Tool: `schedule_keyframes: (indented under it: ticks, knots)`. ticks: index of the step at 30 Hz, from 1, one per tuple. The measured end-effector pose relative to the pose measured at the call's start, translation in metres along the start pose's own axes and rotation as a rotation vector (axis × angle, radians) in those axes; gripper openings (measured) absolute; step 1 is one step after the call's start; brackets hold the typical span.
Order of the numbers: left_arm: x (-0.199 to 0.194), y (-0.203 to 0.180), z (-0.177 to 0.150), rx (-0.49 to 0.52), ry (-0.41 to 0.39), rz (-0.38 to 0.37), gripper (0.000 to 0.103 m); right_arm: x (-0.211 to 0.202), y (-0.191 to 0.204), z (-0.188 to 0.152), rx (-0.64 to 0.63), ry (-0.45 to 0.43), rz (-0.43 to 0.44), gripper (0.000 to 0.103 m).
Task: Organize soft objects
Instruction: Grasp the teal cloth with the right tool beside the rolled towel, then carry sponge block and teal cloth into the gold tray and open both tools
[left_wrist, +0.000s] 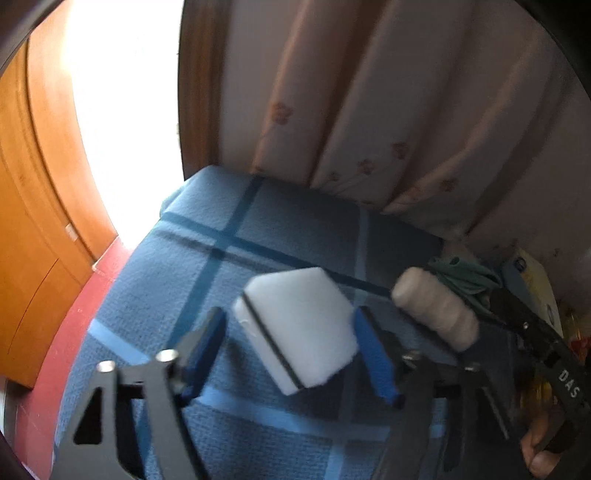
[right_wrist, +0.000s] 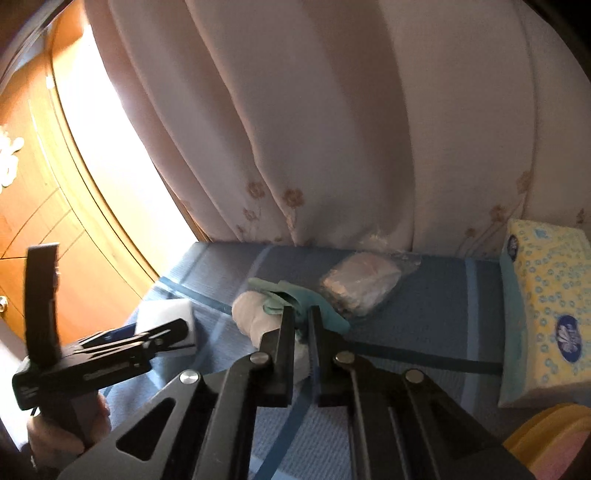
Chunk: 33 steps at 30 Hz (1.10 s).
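The left hand-held gripper (left_wrist: 291, 350) straddles the white sponge (left_wrist: 299, 328), jaws wide, ready to clamp; the right hand-held gripper (right_wrist: 303, 314) pinches the green cloth (right_wrist: 295, 295) narrowly, probably for moving.

"DAS" on black strap (left_wrist: 569, 382)

A blue plaid blanket (right_wrist: 424, 295) with dark and pale stripes covers the flat surface that runs up against the drawn floral curtain. Lying on it beside the curtain's hem is a clear plastic-wrapped bundle (right_wrist: 360, 286). Just in front of the bundle lie a crumpled green cloth (right_wrist: 314, 299) and a cream-coloured roll (right_wrist: 255, 314), touching one another. A yellow-and-blue tissue pack (right_wrist: 546, 310) lies to the right of the bundle, well apart from it. Whether the white sponge block (left_wrist: 299, 328) rests on the blanket cannot be told.
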<state>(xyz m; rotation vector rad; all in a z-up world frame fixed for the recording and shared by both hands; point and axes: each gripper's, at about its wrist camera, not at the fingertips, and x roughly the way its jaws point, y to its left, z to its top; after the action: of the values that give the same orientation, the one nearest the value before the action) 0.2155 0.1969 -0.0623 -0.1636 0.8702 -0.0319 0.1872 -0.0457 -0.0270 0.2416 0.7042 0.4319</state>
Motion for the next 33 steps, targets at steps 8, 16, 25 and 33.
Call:
schedule_keyframes:
  ticks: [8,16,25,33]
  knots:
    - [-0.005,-0.022,-0.006,0.109,-0.052,0.009,0.040,-0.056,0.012,-0.015,0.001,-0.153,0.032,0.007]
    - [-0.033,-0.013,-0.007,0.059,-0.166,0.019,0.040,-0.095,0.001,-0.026,0.075,-0.211,0.049,0.007]
    - [-0.089,-0.060,-0.026,0.144,-0.270,0.020,0.040,-0.160,-0.017,-0.047,0.101,-0.281,0.006,0.007]
    - [-0.118,-0.123,-0.053,0.247,-0.283,-0.043,0.040,-0.215,-0.045,-0.071,0.147,-0.332,-0.054,0.007]
